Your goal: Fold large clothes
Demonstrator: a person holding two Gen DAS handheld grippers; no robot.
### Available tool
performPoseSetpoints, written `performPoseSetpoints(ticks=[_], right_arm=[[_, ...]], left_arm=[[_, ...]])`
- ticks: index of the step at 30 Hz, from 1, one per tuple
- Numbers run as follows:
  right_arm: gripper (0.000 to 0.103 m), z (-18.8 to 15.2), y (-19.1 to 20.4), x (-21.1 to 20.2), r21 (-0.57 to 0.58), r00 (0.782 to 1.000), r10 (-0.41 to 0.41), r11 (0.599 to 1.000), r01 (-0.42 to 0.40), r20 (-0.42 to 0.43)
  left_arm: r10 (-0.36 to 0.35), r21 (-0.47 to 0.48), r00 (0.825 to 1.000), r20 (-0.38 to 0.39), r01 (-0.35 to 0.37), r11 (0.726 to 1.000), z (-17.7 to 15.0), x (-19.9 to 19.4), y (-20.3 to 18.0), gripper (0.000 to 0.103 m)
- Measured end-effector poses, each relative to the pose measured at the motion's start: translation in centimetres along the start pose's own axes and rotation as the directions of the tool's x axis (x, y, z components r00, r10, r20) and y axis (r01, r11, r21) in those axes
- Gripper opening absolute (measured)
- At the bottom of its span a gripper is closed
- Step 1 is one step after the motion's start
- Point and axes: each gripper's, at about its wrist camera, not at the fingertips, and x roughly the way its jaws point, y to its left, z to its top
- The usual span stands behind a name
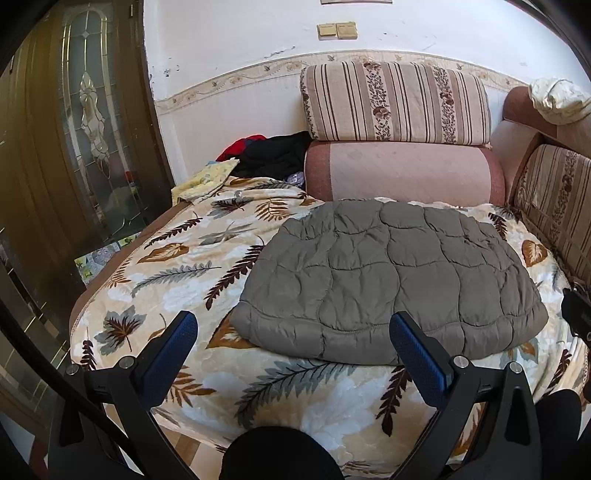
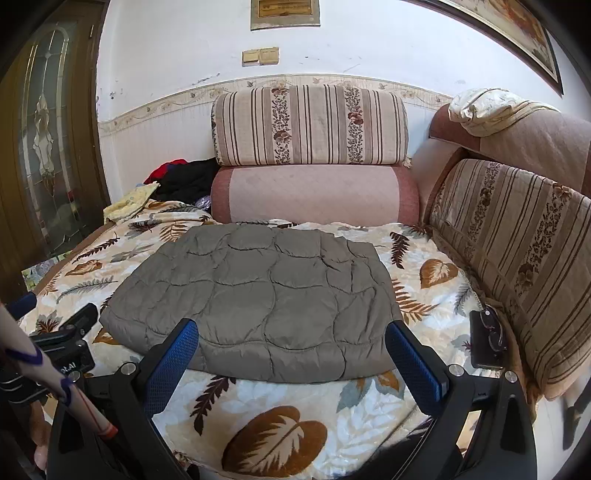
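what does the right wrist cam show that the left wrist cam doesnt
Only the right wrist view: a dark phone with glasses beside the striped cushion, a framed picture top right, and the left gripper at its left edge.
Only the left wrist view: the patterned floor mat by the door.
Both: the folded grey quilted jacket on the leaf blanket, and each view's own fingers spread open, holding nothing.

We get bright, even daylight in both views; white wall (image 1: 236, 44) nearly blown out, esp. upper right. Shadows soft, just a thin one under the grey quilted jacket (image 2: 258, 295) near edge. Heavy fisheye: wall border bows, black vignette at corners. Centre sharp; glass door (image 1: 88, 122) at left dim, slightly smeared w/ reflections.
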Motion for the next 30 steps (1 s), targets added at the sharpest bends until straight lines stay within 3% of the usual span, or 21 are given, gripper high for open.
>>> performPoseSetpoints(ticks=[30], right_arm=[[0.103,-0.6,-0.2,0.0,-0.024,0.999,-0.054,0.998,0.054,0.006]], left_arm=[[0.011,0.027,1.0,0.016,-0.012,1.0,0.2,-1.4,-0.9,0.103]])
